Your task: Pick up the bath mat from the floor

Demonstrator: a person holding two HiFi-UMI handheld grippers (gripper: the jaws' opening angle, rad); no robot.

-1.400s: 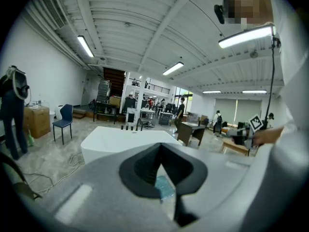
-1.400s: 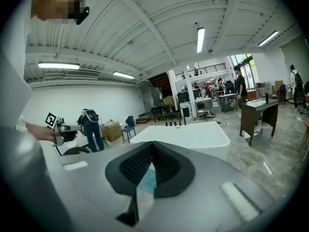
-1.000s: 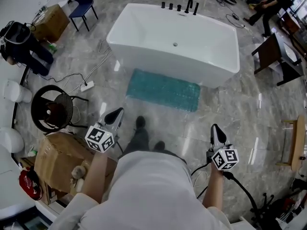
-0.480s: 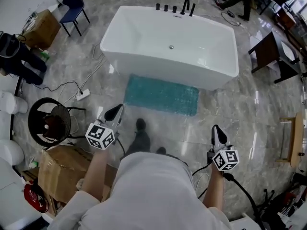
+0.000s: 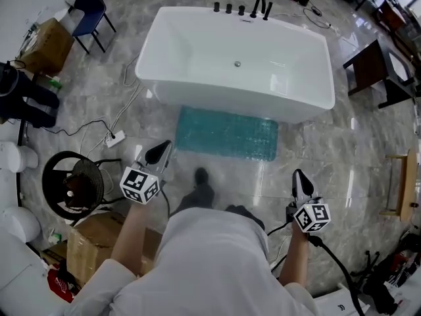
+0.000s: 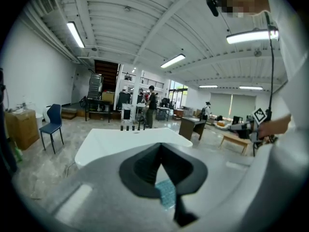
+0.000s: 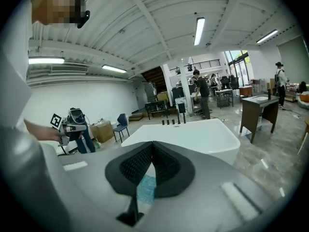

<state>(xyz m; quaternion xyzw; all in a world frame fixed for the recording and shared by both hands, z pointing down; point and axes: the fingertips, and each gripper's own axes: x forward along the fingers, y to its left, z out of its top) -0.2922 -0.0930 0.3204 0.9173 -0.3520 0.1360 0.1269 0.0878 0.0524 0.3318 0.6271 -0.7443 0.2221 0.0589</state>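
The teal bath mat (image 5: 227, 133) lies flat on the grey marble floor (image 5: 329, 157), its far long edge just beside the near wall of the white freestanding bathtub (image 5: 217, 99). Black taps (image 5: 243, 9) stand along the tub's far rim. Nothing touches the mat. The left claw (image 5: 160, 152) is held out on the person's left and points towards the mat's left end, clear of it. Its jaws are pressed together with nothing gripped. In the left gripper view the two dark pads meet at the tip, and a patch of the teal mat shows through the gap below them. The right claw (image 5: 300, 178) is out on the other side, nearer the person than the mat's right end and apart from it. It is likewise closed on nothing, its ribbed pads meeting in the right gripper view. The person's dark shoe (image 5: 201, 176) is on the floor just short of the mat's near edge, between the two claws. To the left lie a white power strip (image 5: 114, 137) with its cable, a black round fan (image 5: 74, 184) and a cardboard box (image 5: 92, 245). A blue chair (image 5: 89, 5) stands beyond the tub's left end.
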